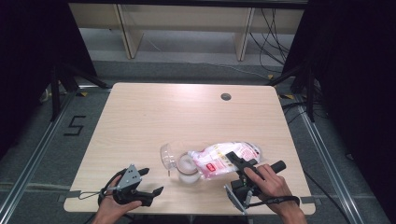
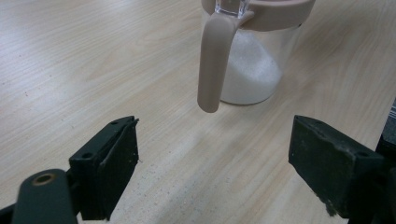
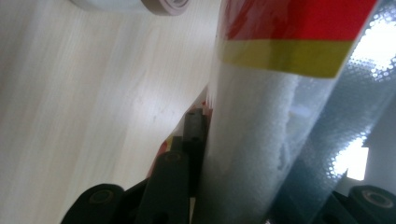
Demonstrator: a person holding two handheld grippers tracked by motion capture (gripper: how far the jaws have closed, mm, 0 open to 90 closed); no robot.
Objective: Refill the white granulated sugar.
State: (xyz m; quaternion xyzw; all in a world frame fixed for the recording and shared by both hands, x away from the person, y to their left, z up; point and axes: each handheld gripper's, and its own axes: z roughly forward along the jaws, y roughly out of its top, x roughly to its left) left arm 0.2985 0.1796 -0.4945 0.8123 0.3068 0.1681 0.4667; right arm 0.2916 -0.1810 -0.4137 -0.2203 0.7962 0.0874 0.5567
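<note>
A clear jar [image 1: 187,169] with a beige rim holds white granules and stands near the table's front middle, its clear lid [image 1: 166,157] flipped open to the left. A plastic bag [image 1: 223,158] of white granules, printed in red and yellow, lies tilted with its mouth at the jar's rim. My right gripper [image 1: 239,163] is shut on the bag's right part. In the right gripper view the bag [image 3: 261,130] sits between the jaws. My left gripper [image 1: 152,181] rests open at the front left. In the left gripper view the jar [image 2: 254,65] and its beige handle [image 2: 212,60] stand beyond the open left gripper [image 2: 212,163].
The light wooden table [image 1: 140,116] has a round cable hole [image 1: 226,96] at the back right. A floor mark shaped like a 5 [image 1: 74,125] lies left of the table. Wooden furniture legs and cables stand behind it.
</note>
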